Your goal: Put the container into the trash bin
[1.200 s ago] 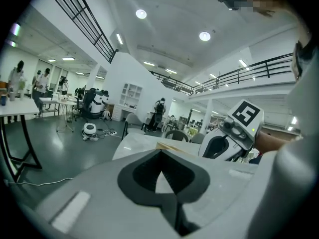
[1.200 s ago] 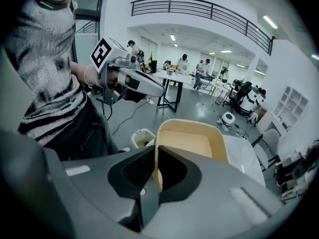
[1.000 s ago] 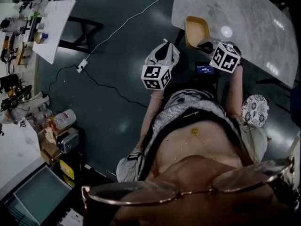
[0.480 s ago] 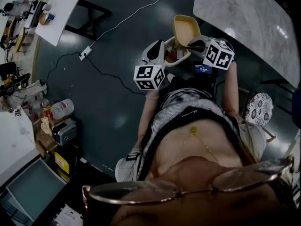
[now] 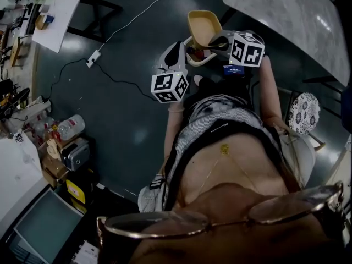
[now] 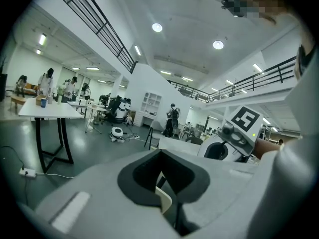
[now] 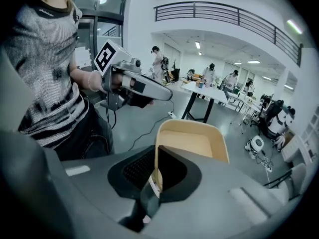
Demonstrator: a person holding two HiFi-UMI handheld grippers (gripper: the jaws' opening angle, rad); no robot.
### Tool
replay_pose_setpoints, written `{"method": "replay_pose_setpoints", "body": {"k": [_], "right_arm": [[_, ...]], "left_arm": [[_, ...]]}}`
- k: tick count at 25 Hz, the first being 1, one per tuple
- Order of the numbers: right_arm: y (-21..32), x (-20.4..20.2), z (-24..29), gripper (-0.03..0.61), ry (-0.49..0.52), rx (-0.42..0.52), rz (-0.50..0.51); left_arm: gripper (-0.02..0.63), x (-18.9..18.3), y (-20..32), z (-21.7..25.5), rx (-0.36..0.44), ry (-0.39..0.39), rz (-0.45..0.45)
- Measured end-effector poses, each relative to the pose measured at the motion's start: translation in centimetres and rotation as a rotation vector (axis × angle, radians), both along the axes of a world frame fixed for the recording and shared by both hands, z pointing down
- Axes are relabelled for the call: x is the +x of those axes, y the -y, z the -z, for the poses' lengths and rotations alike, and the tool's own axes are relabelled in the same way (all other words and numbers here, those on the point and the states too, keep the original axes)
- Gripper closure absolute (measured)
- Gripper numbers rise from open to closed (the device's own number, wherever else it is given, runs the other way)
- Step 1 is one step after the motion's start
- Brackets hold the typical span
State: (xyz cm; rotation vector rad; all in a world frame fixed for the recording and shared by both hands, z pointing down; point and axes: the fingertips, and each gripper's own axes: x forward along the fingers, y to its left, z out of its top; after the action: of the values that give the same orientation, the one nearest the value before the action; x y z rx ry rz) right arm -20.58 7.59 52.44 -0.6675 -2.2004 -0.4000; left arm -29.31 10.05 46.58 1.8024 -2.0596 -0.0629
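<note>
Right gripper pinches the wall of the tan container, holding it tilted over the trash bin on the floor, while left gripper nips a pale edge, seemingly the bin's rim; best lowered inside before release.

I am counting two grippers, the left gripper and the right gripper. I am seeing one container and one bin. I am making out two tables, a marble table and a white table. I am also tallying one power strip, one stool, one bottle and one pair of glasses.
</note>
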Motion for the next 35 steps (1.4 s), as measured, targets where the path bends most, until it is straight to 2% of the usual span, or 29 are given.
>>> {"method": "replay_pose_setpoints", "body": {"k": [9, 16, 21, 26, 35], "right_arm": [[-0.7, -1.5, -5.5, 0.535, -0.050, -0.037, 0.034], [-0.7, -3.3, -13.2, 0.534, -0.120, -0.092, 0.009], [-0.9, -4.5, -19.4, 0.534, -0.213, -0.176, -0.049], [-0.5, -5.2, -25.5, 0.534, -0.293, -0.283, -0.155], [-0.2, -4.4, -32.3, 0.534, -0.435, -0.339, -0.232]], "left_arm": [[0.614, -0.1, -1.9, -1.3, -0.016, -0.042, 0.015], [0.614, -0.5, -3.3, -3.5, -0.063, -0.067, 0.055], [0.613, -1.3, -4.6, -4.6, -0.098, -0.086, 0.102], [0.614, -1.8, -5.8, -5.7, -0.133, -0.100, 0.144], [0.614, -2.2, -6.7, -7.6, -0.179, -0.135, 0.205]]}}
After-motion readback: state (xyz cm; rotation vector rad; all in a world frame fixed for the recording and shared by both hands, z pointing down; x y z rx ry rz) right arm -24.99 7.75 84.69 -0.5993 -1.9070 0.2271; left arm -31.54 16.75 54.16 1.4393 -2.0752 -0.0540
